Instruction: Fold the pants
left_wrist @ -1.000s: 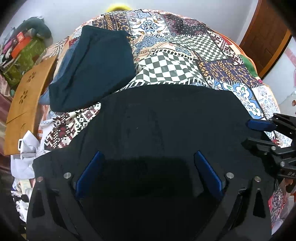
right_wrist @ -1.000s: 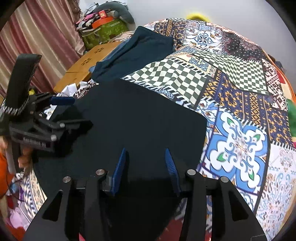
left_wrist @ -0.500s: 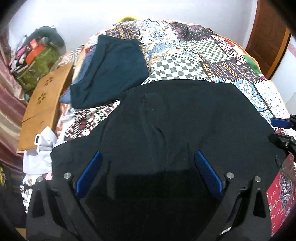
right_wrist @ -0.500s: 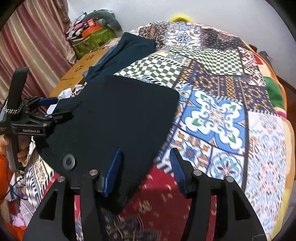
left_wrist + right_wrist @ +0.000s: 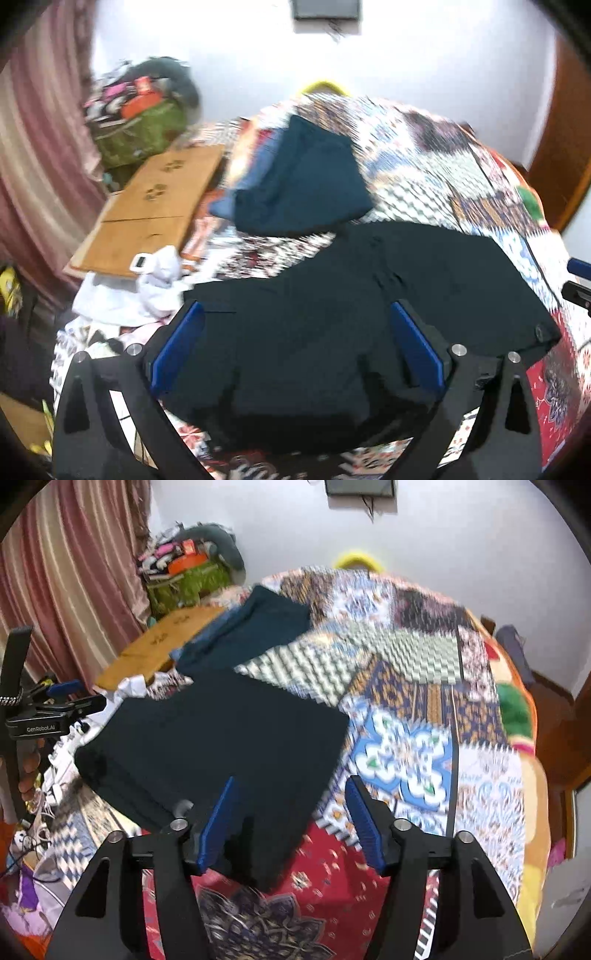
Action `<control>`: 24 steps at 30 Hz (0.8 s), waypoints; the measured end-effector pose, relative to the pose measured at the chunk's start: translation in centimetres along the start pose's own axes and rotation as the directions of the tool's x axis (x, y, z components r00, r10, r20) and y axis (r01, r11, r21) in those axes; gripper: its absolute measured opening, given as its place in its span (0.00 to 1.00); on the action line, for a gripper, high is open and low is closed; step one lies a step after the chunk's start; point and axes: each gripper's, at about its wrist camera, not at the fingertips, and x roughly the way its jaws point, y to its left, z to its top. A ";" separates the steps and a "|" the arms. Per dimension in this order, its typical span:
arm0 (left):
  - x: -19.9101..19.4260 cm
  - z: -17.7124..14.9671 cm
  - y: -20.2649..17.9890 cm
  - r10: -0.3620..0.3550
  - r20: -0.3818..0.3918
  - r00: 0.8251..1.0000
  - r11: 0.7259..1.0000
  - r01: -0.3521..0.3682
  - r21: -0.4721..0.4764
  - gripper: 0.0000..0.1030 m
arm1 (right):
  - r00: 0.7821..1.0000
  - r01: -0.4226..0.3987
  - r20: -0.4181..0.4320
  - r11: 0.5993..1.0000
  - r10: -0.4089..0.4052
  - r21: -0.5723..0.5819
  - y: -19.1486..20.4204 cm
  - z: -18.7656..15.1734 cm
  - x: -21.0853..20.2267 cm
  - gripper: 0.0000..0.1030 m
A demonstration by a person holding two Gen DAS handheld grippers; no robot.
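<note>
The folded black fabric pants (image 5: 221, 746) are laid flat on the multicoloured patchwork-print bedspread (image 5: 406, 738), near its front edge. Above them the right gripper (image 5: 291, 814) is held with its blue-padded jaws apart, having just been opening; nothing is pressed between the pads. The left gripper (image 5: 295, 343) is held over the pants' other side, its jaws wide apart and empty. A folded dark teal garment (image 5: 306, 184) is laid further back on the bedspread, beside a light brown wooden board (image 5: 155, 206). White crumpled cloth (image 5: 159, 277) is seen near that board.
</note>
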 end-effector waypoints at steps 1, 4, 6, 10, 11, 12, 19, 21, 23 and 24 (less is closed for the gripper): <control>-0.3 -0.2 0.8 0.005 0.004 1.000 1.000 -0.004 -0.020 0.98 | 1.000 -0.004 0.017 1.000 0.004 -0.009 0.4 0.4 -0.2 0.59; -0.8 -1.0 3.9 0.012 -0.007 1.000 0.994 -0.012 -0.108 0.98 | 0.999 -0.024 0.040 0.999 0.025 -0.030 1.8 1.4 -0.2 0.60; -0.6 -2.0 6.2 0.024 -0.033 0.999 0.982 -0.030 -0.188 0.98 | 0.998 -0.037 0.048 0.998 0.039 -0.049 3.0 2.2 0.3 0.60; 0.4 -4.2 10.2 0.032 -0.090 0.995 0.941 -0.060 -0.333 0.98 | 0.998 -0.053 0.030 0.995 0.056 -0.083 5.2 2.9 2.4 0.60; 1.0 -4.9 11.3 0.019 -0.116 0.993 0.927 -0.060 -0.370 0.98 | 0.999 -0.048 0.013 0.995 0.050 -0.093 5.9 3.1 3.2 0.60; 1.3 -5.4 12.1 0.006 -0.132 0.991 0.917 -0.058 -0.395 0.98 | 0.999 -0.038 -0.004 0.993 0.038 -0.107 6.5 3.1 4.1 0.60; 4.5 -9.9 14.6 -0.187 -0.238 0.953 0.839 0.029 -0.544 0.98 | 0.991 -0.019 -0.134 0.983 -0.006 -0.183 8.7 2.1 9.2 0.60; 5.3 -11.0 14.8 -0.229 -0.259 0.938 0.813 0.038 -0.580 0.98 | 0.993 -0.012 -0.120 0.980 -0.012 -0.198 8.8 1.7 9.2 0.60; 6.1 -12.1 14.9 -0.301 -0.265 0.916 0.771 0.071 -0.633 0.98 | 0.991 -0.023 -0.132 0.981 -0.003 -0.194 8.6 1.8 9.2 0.60; 6.5 -12.5 15.0 -0.339 -0.259 0.904 0.746 0.090 -0.660 0.98 | 0.990 -0.030 -0.140 0.982 0.004 -0.189 8.5 1.9 9.3 0.60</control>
